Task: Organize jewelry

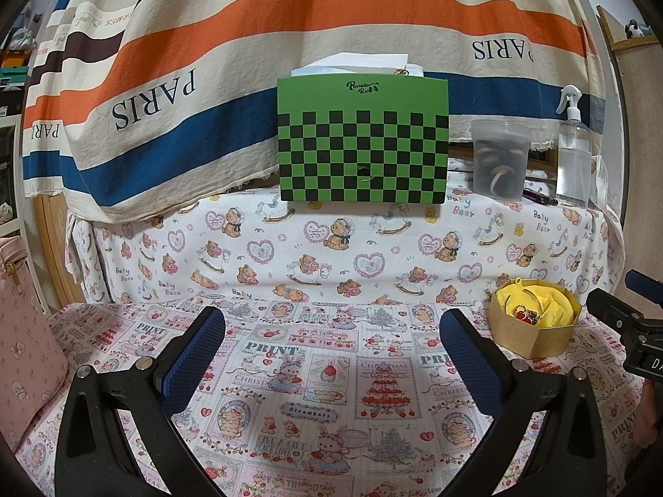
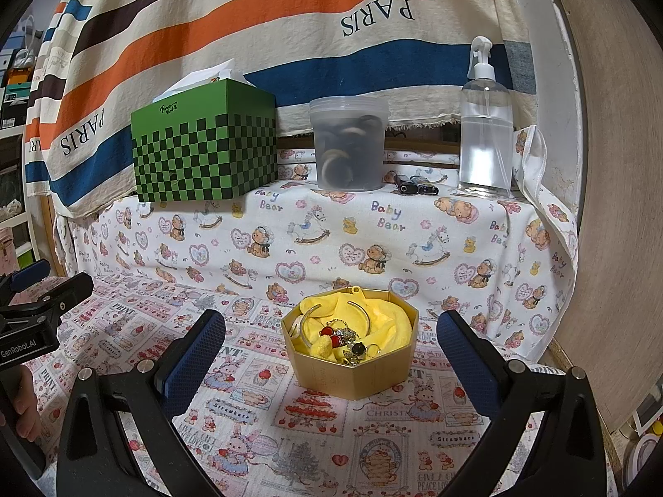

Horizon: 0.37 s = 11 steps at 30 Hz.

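Observation:
A gold octagonal box [image 2: 356,377] lined with yellow cloth sits on the printed tablecloth, straight ahead of my right gripper [image 2: 331,331]. Inside lie silver bangles [image 2: 306,323], red charms [image 2: 329,333] and a tangle of small jewelry [image 2: 356,350]. The right gripper is open and holds nothing, its blue pads flanking the box from a little way back. In the left wrist view the same box [image 1: 532,331] sits at the right, and my left gripper [image 1: 331,327] is open over bare cloth to its left. The right gripper [image 1: 630,323] shows at the right edge there.
On a raised shelf behind stand a green checkered tissue box [image 1: 362,141], a lidded plastic tub [image 2: 348,145] of rings and a clear spray bottle [image 2: 485,124]. Two small dark items [image 2: 414,184] lie beside the tub. A striped towel hangs behind. A pink bag [image 1: 25,331] stands at left.

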Motion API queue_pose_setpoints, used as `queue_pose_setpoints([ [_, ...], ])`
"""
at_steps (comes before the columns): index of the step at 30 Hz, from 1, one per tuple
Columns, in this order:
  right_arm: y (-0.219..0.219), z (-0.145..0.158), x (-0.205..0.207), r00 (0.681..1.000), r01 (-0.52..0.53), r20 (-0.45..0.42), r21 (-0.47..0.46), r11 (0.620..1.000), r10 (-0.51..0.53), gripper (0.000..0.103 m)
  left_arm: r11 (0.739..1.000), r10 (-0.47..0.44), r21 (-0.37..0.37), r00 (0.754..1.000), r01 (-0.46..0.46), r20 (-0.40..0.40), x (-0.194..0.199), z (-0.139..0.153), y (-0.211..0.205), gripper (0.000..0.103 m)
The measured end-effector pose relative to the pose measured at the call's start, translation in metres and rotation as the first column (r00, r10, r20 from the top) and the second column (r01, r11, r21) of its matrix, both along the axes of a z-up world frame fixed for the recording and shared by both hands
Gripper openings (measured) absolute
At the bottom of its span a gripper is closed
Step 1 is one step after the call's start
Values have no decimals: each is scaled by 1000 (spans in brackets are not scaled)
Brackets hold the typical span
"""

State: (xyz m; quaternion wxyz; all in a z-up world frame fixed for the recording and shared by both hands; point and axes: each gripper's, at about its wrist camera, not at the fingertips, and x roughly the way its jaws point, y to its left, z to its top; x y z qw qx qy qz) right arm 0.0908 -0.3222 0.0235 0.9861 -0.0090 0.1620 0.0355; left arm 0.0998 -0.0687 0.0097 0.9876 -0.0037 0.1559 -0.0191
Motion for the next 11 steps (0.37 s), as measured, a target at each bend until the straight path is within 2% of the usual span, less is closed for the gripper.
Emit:
queue_pose_setpoints([
  [11,0,0,0,1000,0,-1,0,1000,0,103,1000,0,0,1000,0,-1,0,0,0,103],
])
